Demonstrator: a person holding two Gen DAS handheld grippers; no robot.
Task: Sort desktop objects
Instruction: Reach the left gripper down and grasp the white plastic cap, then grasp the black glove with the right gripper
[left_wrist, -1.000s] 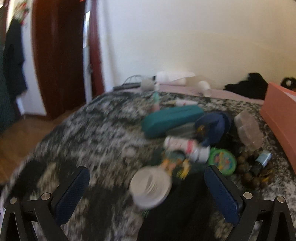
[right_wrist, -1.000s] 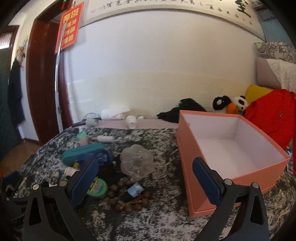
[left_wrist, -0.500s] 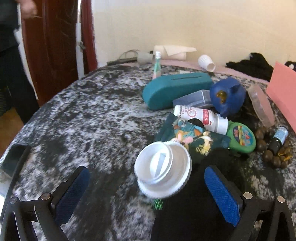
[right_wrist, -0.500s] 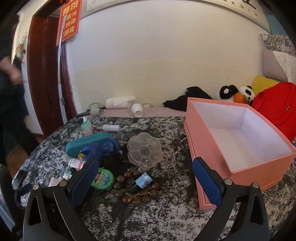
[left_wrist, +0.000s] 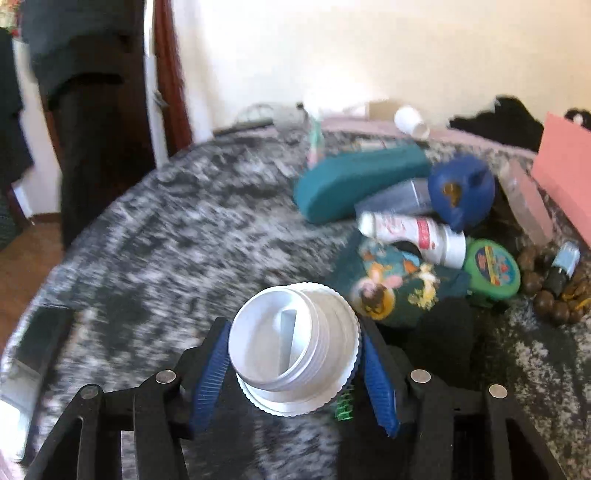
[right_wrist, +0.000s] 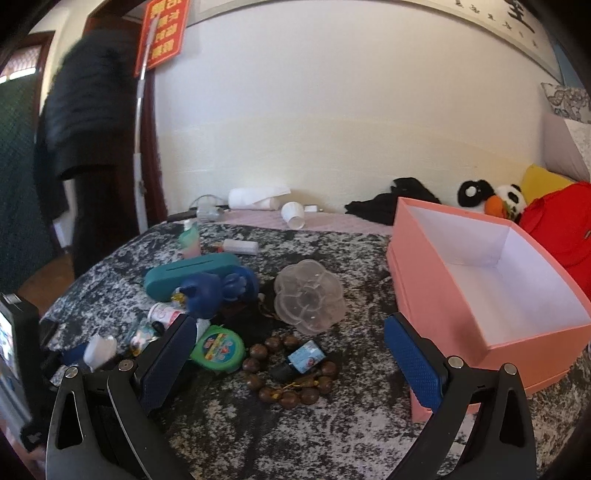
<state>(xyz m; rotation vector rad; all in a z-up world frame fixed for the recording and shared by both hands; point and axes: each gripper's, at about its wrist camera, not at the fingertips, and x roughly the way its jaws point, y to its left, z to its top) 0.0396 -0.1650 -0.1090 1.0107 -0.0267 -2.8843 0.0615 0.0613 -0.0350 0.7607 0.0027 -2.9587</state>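
Speckled grey tabletop (left_wrist: 177, 236), clutter at right. Left gripper (left_wrist: 293, 363) just closing, pads touching white ribbed lid (left_wrist: 295, 343) at near edge. Likely light, rigid, slippery plastic; rim grip best. Right gripper (right_wrist: 291, 354) spread, empty.

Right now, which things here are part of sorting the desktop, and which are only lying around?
Part of the job: white lid between the left gripper pads; bead bracelet; green round tin; pink box.
Lying about: panda toy; red bag.
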